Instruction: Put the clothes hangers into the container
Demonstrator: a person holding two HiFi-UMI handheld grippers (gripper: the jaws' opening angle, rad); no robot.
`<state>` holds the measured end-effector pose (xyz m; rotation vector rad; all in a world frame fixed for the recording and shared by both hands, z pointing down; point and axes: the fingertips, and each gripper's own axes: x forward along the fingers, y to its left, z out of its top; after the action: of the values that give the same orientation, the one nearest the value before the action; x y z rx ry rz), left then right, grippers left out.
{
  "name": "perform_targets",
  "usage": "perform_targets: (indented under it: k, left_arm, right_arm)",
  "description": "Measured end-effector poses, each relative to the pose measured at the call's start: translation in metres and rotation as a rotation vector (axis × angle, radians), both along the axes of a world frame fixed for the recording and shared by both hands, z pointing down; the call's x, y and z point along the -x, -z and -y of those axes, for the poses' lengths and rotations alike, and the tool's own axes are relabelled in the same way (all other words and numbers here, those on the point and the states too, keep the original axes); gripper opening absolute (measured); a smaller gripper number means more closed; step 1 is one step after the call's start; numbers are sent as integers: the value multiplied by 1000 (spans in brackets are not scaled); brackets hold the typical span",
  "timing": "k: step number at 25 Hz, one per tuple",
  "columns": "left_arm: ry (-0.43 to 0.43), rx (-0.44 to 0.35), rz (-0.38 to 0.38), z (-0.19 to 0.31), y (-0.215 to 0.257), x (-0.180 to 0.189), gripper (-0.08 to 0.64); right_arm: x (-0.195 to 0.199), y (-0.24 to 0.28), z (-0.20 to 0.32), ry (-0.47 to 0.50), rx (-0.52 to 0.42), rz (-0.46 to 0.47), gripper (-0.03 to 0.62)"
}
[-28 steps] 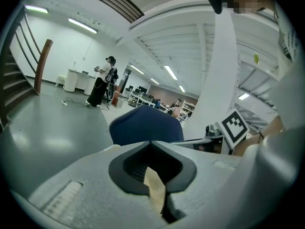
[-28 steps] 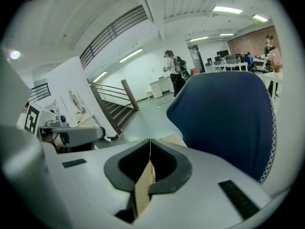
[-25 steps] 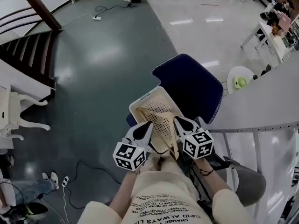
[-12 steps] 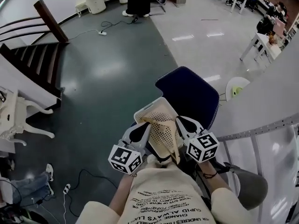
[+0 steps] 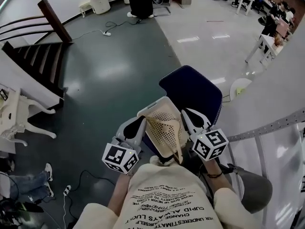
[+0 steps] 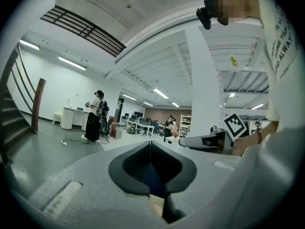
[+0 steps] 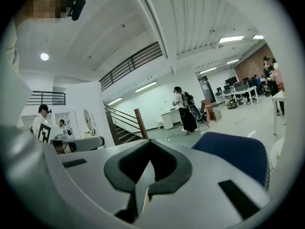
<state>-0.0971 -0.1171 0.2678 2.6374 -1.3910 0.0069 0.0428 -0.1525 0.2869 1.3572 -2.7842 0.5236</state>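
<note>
The tan clothes hanger (image 5: 176,142) lies slanted inside the cream perforated plastic container (image 5: 151,105). The container leans against the dark blue padded chair (image 5: 193,92) at its 1 o'clock, probably for support. The left gripper (image 5: 140,121) at 9 o'clock and the right gripper (image 5: 186,113) at 3 o'clock flank the rim, each with its jaws pressed together and nothing clearly pinched. The cream shirt (image 5: 167,199) reads "CUPID ALWAYS".

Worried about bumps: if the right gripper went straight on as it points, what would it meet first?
Probably nothing near. In its own view the shut right gripper aims over floor toward the stair post; the blue chair sits just right of that line. Depth is unclear, so it might graze it.
</note>
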Motion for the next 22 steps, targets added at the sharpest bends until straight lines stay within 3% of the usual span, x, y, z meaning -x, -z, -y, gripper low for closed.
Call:
perform_targets:
  k: [22]
  left_arm:
    - [107,-21,25,-7,6,29,23]
  right_arm:
    - [-9,21,-7,-23,-76,-29,2]
